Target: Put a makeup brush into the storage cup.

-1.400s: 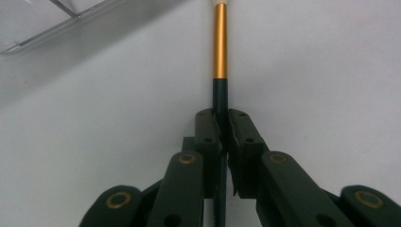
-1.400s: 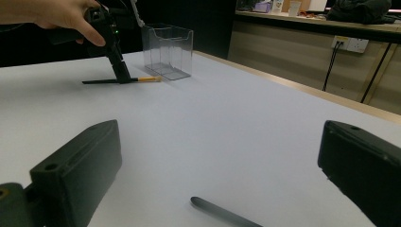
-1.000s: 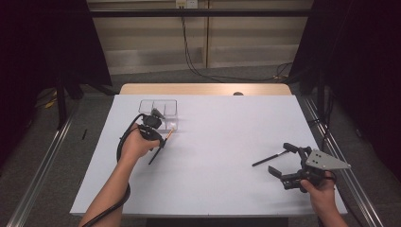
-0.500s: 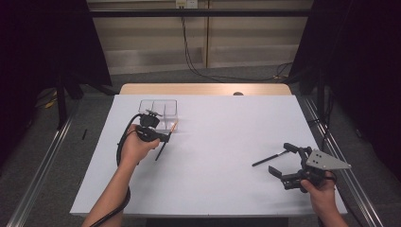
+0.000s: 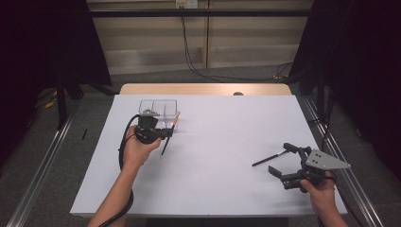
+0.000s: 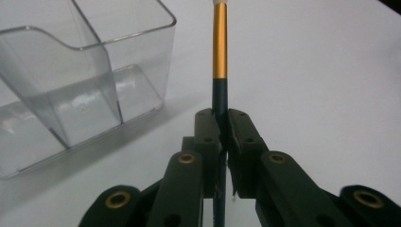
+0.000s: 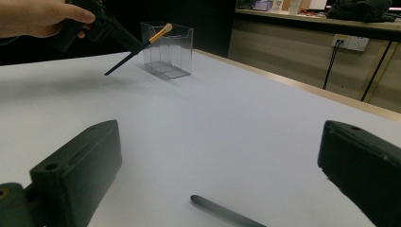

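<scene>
One brush (image 6: 220,52) is clamped in the left claw (image 6: 222,123), whose jaws are pinched tight on the dark handle just below the gold ferrule. Since a second ago the left hand (image 5: 137,149) has carried it a little way up the bench (image 5: 227,137) toward the clear plastic organiser (image 5: 158,111); the brush's bristle end now sits just beside the box's near right corner, where earlier it hung lower and farther from it. In the left gripper view the brush points past the box's right-hand compartment (image 6: 137,61), alongside its wall and not yet over the opening. My reading is that the brush is being brought to the organiser to be dropped in, and it needs lifting and tipping before it can enter.

The right claw (image 5: 286,163) has not moved: it rests at the bench's right side with its jaws wide apart and nothing between them. A second dark brush (image 5: 270,159) lies on the bench just in front of it, untouched, likely next in turn.

No brand, label or legible writing appears on the brushes, the organiser or the grippers.
</scene>
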Action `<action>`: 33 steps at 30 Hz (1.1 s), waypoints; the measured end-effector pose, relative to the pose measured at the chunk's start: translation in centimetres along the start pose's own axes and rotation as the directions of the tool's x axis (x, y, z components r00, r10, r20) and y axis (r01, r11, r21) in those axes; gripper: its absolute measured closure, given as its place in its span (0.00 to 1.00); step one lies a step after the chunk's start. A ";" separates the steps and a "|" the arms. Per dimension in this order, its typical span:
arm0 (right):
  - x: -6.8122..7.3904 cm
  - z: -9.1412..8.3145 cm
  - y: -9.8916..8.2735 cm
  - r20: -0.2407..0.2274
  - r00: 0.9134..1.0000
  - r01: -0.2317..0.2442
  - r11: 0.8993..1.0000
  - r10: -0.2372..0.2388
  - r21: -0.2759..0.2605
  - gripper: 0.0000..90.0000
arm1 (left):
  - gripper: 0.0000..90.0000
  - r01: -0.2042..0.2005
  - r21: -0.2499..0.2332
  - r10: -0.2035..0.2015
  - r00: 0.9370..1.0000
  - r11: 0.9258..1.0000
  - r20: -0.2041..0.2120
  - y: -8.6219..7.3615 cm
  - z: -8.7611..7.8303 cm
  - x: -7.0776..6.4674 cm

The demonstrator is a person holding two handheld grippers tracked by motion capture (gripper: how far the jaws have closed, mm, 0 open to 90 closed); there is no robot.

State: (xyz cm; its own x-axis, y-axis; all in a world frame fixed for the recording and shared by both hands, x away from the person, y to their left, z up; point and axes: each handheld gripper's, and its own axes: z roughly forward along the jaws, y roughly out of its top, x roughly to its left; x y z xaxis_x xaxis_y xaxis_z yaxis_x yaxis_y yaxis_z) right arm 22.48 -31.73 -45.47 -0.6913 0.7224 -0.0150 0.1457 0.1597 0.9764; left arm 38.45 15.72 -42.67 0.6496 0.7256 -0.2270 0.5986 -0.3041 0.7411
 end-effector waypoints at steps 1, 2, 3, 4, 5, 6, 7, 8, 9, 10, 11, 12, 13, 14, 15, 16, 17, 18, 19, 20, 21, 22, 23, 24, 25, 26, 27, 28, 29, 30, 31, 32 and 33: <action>0.0 0.0 0.0 0.000 1.000 -0.001 1.000 0.001 -0.001 0.00 | 0.93 -0.002 -0.010 0.002 1.000 1.000 0.001 0.0 0.0 0.0; 0.0 0.0 0.0 0.000 1.000 -0.001 1.000 0.001 0.000 0.00 | 0.93 -0.006 -0.023 0.006 1.000 1.000 -0.003 0.0 0.0 -0.1; 0.0 0.0 0.0 0.000 1.000 -0.001 1.000 0.001 0.000 0.00 | 0.93 -0.004 -0.043 0.004 1.000 0.999 -0.003 -0.1 -0.1 -0.1; 0.0 0.0 0.0 0.001 1.000 0.000 1.000 0.000 -0.001 0.00 | 0.93 -0.008 -0.052 0.008 1.000 0.999 -0.006 0.0 -0.1 -0.2; 0.0 0.0 0.0 0.000 1.000 0.000 1.000 0.000 -0.004 0.00 | 0.93 -0.009 -0.073 0.009 1.000 0.997 -0.007 0.0 -0.2 -0.2; 0.0 0.0 0.0 0.000 1.000 0.000 1.000 0.000 -0.003 0.00 | 0.93 -0.009 -0.088 0.009 1.000 0.996 -0.005 0.0 -0.3 -0.2; 0.0 -0.1 0.0 0.000 1.000 -0.001 1.000 0.001 -0.003 0.00 | 0.93 -0.012 -0.102 0.012 1.000 0.995 -0.006 0.0 -0.4 -0.3; 0.0 -0.1 0.0 0.000 1.000 -0.001 1.000 0.001 -0.002 0.00 | 0.93 -0.011 -0.125 0.010 1.000 0.992 -0.005 -0.1 -0.5 -0.3; 0.0 -0.1 0.0 0.001 1.000 -0.002 1.000 0.002 -0.001 0.00 | 0.93 -0.014 -0.139 0.014 1.000 0.990 -0.003 -0.1 -0.5 -0.3; 0.0 -0.1 0.0 0.001 1.000 -0.001 1.000 0.001 -0.001 0.00 | 0.93 -0.010 -0.152 0.009 1.000 0.988 -0.006 -0.1 -0.6 -0.3; 0.0 -0.1 0.0 0.002 1.000 -0.002 1.000 0.002 -0.002 0.00 | 0.93 -0.009 -0.167 0.008 1.000 0.986 -0.007 -0.1 -0.7 -0.3; 0.0 0.0 0.0 0.000 1.000 0.001 1.000 -0.001 -0.003 0.00 | 0.93 -0.006 -0.182 0.005 1.000 0.983 -0.007 -0.1 -0.8 -0.3; 0.0 0.0 0.0 0.000 1.000 0.000 1.000 0.000 -0.003 0.00 | 0.93 -0.004 -0.191 0.003 1.000 0.982 -0.007 -0.1 -0.8 -0.2; 0.0 0.0 0.0 0.000 1.000 0.001 1.000 -0.001 -0.004 0.00 | 0.93 -0.005 -0.205 0.003 1.000 0.979 -0.012 0.0 -0.9 -0.2; 0.0 0.0 0.0 0.001 1.000 0.001 1.000 -0.001 -0.003 0.00 | 0.93 -0.006 -0.219 0.003 1.000 0.976 -0.016 0.0 -1.0 -0.3; 0.0 0.0 0.0 -0.001 1.000 0.003 1.000 -0.003 -0.002 0.00 | 0.93 -0.004 -0.228 0.000 1.000 0.974 -0.017 0.0 -1.0 -0.2; 0.0 0.0 0.0 -0.002 1.000 0.003 1.000 -0.003 -0.002 0.00 | 0.93 -0.001 -0.237 -0.003 1.000 0.972 -0.017 0.0 -1.1 -0.2; 0.0 0.0 0.0 -0.003 1.000 0.003 1.000 -0.003 0.000 0.00 | 0.93 -0.003 -0.246 -0.004 1.000 0.969 -0.026 0.0 -1.1 -0.2; 0.0 0.0 0.0 -0.002 1.000 0.002 1.000 -0.002 -0.001 0.00 | 0.93 -0.003 -0.253 -0.004 1.000 0.967 -0.027 0.0 -1.2 -0.2; 0.0 0.0 0.0 -0.002 1.000 0.002 1.000 -0.002 -0.001 0.00 | 0.93 -0.002 -0.263 -0.006 1.000 0.965 -0.027 0.0 -1.2 -0.2; 0.0 0.0 0.0 -0.002 1.000 0.003 1.000 -0.003 -0.001 0.00 | 0.93 -0.002 -0.275 -0.006 1.000 0.962 -0.028 0.0 -1.2 -0.2; 0.0 0.0 0.0 -0.002 1.000 0.002 1.000 -0.002 0.000 0.00 | 0.93 0.001 -0.285 -0.010 0.999 0.959 -0.030 0.0 -1.3 -0.2; 0.0 0.0 0.0 -0.002 1.000 0.002 1.000 -0.002 0.000 0.00 | 0.93 -0.004 -0.291 -0.007 0.999 0.957 -0.036 0.0 -1.3 -0.1; 0.0 0.0 0.0 -0.002 1.000 0.001 1.000 -0.001 0.000 0.00 | 0.93 -0.004 -0.300 -0.009 0.999 0.954 -0.042 0.1 -1.4 -0.2; 0.0 0.0 0.0 -0.001 1.000 0.000 1.000 0.000 0.000 0.00 | 0.93 -0.007 -0.309 -0.007 0.999 0.951 -0.045 0.1 -1.4 -0.2; 0.0 0.0 0.0 -0.001 1.000 -0.001 1.000 0.001 -0.001 0.00 | 0.93 -0.009 -0.317 -0.006 0.999 0.948 -0.046 0.1 -1.5 -0.1; 0.0 0.0 0.0 -0.002 1.000 0.000 1.000 0.000 -0.001 0.00 | 0.93 -0.008 -0.325 -0.008 0.999 0.946 -0.047 0.2 -1.6 -0.1; 0.0 0.0 0.0 -0.002 1.000 0.001 1.000 -0.001 0.000 0.00 | 0.93 -0.012 -0.328 -0.005 0.999 0.945 -0.052 0.2 -1.7 -0.1; 0.0 0.0 0.0 -0.002 1.000 0.000 1.000 0.000 0.000 0.00 | 0.93 -0.008 -0.338 -0.010 0.999 0.941 -0.052 0.3 -1.7 -0.1; 0.0 0.0 0.0 -0.002 1.000 0.000 1.000 0.000 0.000 0.00 | 0.93 -0.004 -0.348 -0.015 0.999 0.937 -0.051 0.4 -1.9 0.0; 0.0 0.0 0.0 -0.002 1.000 -0.001 1.000 0.001 0.000 0.00 | 0.93 -0.003 -0.357 -0.018 0.998 0.934 -0.055 0.4 -1.9 0.0; 0.0 0.0 0.0 -0.002 1.000 -0.001 1.000 0.001 0.000 0.00 | 0.93 -0.003 -0.365 -0.019 0.998 0.931 -0.056 0.5 -2.0 0.0; 0.0 0.0 0.0 -0.001 1.000 -0.001 1.000 0.001 0.000 0.00 | 0.93 0.002 -0.372 -0.024 0.998 0.928 -0.055 0.6 -2.1 0.0</action>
State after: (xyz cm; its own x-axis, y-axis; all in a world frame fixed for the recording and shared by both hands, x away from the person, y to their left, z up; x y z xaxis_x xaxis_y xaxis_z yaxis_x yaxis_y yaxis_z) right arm 22.48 -31.70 -45.47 -0.6922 0.7216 -0.0142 0.1457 0.1590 0.9765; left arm 37.88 16.84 -40.91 0.6083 0.7654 -0.2100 0.3831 -0.0513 0.9223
